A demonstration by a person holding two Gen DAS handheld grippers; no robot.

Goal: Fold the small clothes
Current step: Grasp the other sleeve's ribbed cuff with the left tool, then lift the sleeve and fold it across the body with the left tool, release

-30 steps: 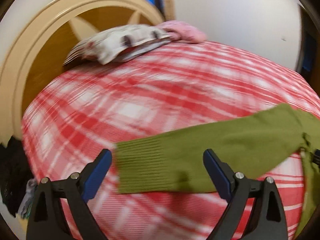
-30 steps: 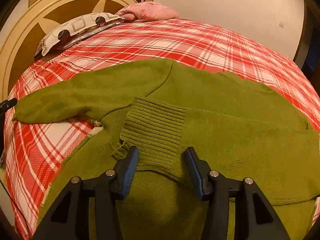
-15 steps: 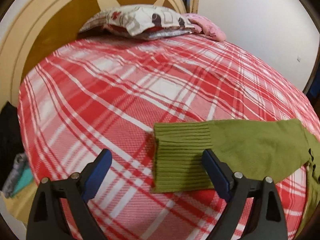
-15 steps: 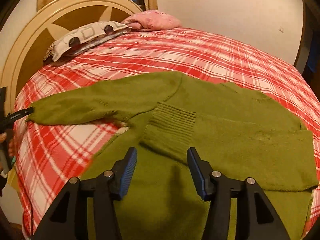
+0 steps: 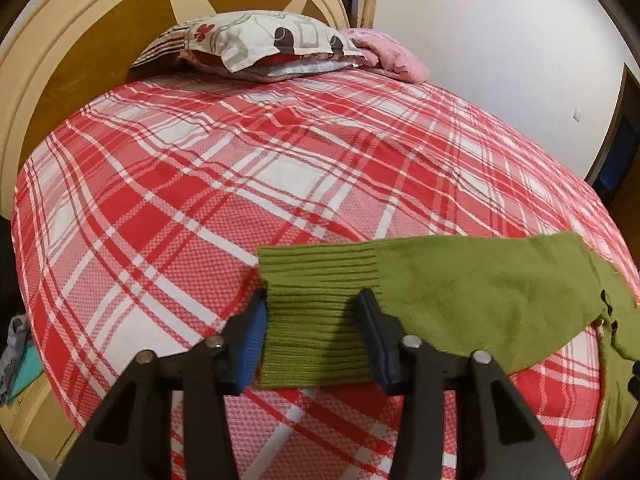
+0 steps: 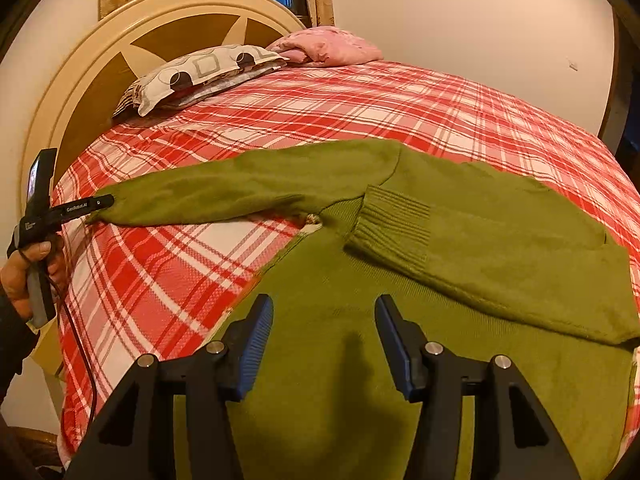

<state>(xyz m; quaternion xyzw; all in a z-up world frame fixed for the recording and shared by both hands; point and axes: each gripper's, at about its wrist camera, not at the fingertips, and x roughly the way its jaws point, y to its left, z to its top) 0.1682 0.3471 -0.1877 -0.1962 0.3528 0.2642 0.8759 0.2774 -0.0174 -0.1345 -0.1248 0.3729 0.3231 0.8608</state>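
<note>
A green knit sweater (image 6: 460, 280) lies flat on the red plaid bed (image 6: 360, 108). One sleeve is folded across its body, ribbed cuff (image 6: 394, 222) near the middle. The other sleeve (image 6: 240, 192) stretches out to the left. My left gripper (image 5: 312, 340) has its jaws on either side of that sleeve's ribbed cuff (image 5: 316, 300), partly closed and not pinching it. It also shows in the right wrist view (image 6: 86, 208) at the cuff end. My right gripper (image 6: 324, 340) is open and empty above the sweater's body.
A patterned pillow (image 5: 256, 44) and a pink blanket (image 5: 388, 54) lie at the cream and brown headboard (image 5: 80, 52). A white wall (image 6: 460, 12) runs along the bed's far side. The bed's left edge (image 5: 24, 280) drops to floor clutter.
My left gripper moved onto the outstretched sleeve's cuff and its jaws narrowed around it. My right gripper drew back from the folded cuff and opened a little wider.
</note>
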